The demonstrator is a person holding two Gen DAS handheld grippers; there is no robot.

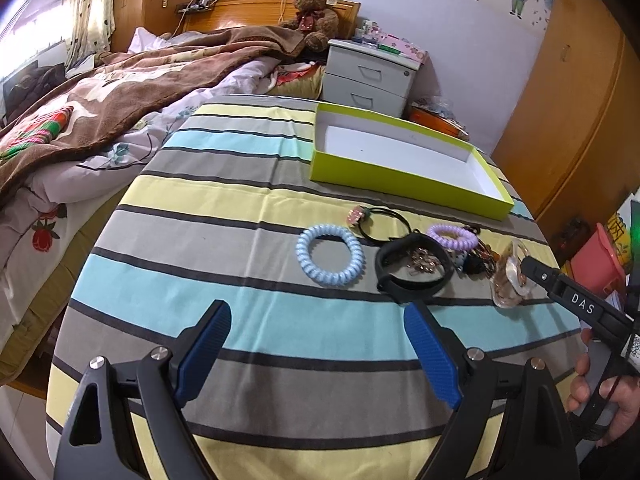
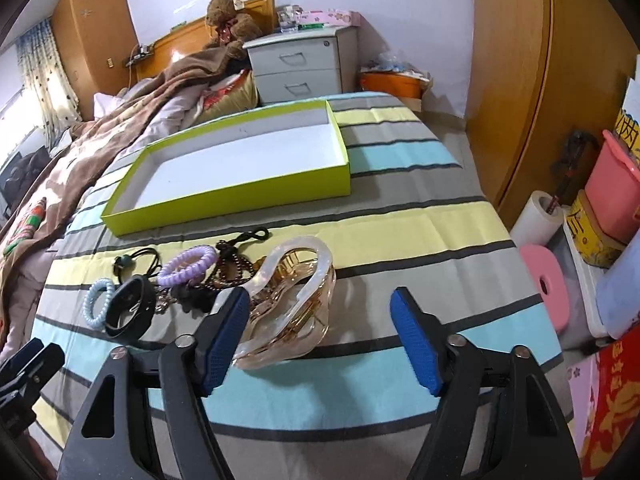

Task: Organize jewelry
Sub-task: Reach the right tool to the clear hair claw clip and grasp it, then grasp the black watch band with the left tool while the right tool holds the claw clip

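A pile of jewelry lies on the striped table cloth (image 1: 240,264). It includes a blue spiral hair tie (image 1: 330,254), a black band (image 1: 414,270), a purple spiral tie (image 1: 452,236), a black elastic with a charm (image 1: 384,220) and dark beads (image 2: 232,268). A translucent amber hair claw (image 2: 296,304) lies between the jaws of my right gripper (image 2: 320,298). It is close against the left pad (image 2: 228,328) and well clear of the right one, so the gripper is open. My left gripper (image 1: 316,312) hangs open and empty in front of the blue tie. An empty lime-green box (image 1: 400,184) sits behind the pile.
A bed with a brown blanket (image 1: 120,92) adjoins the table on the left. A grey nightstand (image 1: 368,80) and a teddy bear (image 1: 314,12) stand behind. A wooden wardrobe (image 2: 512,80), a pink stool (image 2: 548,280), a paper roll (image 2: 538,220) and pink bins (image 2: 612,188) crowd the right side.
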